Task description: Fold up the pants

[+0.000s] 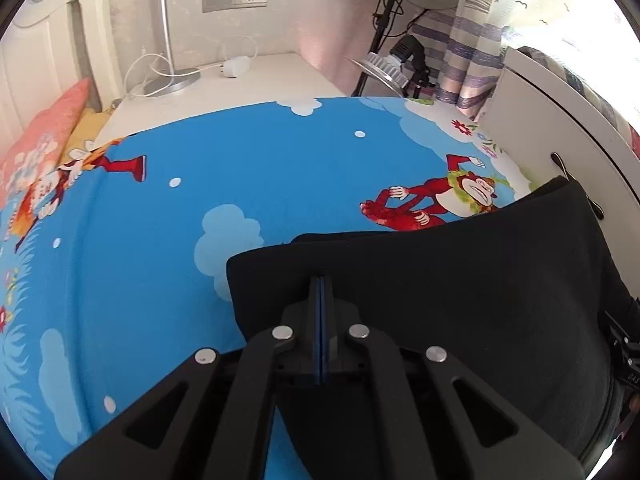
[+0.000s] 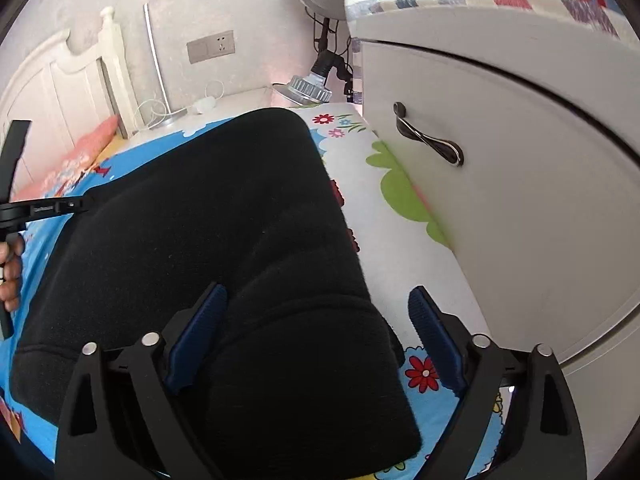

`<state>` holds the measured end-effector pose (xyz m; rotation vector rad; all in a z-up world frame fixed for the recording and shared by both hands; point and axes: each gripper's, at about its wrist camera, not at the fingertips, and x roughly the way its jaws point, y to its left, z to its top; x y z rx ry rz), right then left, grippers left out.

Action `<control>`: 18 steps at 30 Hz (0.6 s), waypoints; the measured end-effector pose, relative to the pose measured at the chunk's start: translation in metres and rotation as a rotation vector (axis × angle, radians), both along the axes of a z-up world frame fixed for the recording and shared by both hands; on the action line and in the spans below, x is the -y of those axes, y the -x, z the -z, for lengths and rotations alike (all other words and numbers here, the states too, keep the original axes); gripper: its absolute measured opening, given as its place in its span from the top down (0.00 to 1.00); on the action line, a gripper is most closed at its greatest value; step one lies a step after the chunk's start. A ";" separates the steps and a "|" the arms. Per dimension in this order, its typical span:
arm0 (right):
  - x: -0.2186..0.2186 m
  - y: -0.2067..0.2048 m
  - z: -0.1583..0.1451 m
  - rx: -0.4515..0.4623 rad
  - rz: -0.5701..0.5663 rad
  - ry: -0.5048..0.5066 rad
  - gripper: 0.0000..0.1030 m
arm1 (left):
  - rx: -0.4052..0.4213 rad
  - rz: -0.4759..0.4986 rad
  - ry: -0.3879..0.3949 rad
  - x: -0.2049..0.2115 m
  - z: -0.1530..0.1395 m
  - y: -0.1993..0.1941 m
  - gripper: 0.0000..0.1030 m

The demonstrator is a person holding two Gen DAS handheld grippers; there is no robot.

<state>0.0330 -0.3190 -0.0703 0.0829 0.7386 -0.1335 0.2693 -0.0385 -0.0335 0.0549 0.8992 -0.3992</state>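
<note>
The black fleece pants (image 2: 224,248) are laid folded on the blue cartoon-print bedsheet (image 1: 248,168), the left gripper (image 1: 321,280) clenched empty above them and the right gripper (image 2: 316,300) spread wide, seemingly for pressing the fold flat.

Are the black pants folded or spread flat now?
Folded. The black pants lie in stacked layers with a rounded fold edge on the bedsheet.

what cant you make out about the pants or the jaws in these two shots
- Left wrist view: the left gripper has its jaws together; whether pants fabric is pinched between them cannot be told.
- Right wrist view: the pants run off the bottom edge.
- Both views: waistband and leg ends indistinguishable in uniform black.
</note>
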 end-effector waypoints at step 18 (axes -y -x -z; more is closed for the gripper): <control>-0.012 0.003 -0.002 -0.018 0.075 0.077 0.14 | -0.022 0.408 -0.056 0.238 -0.014 0.026 0.96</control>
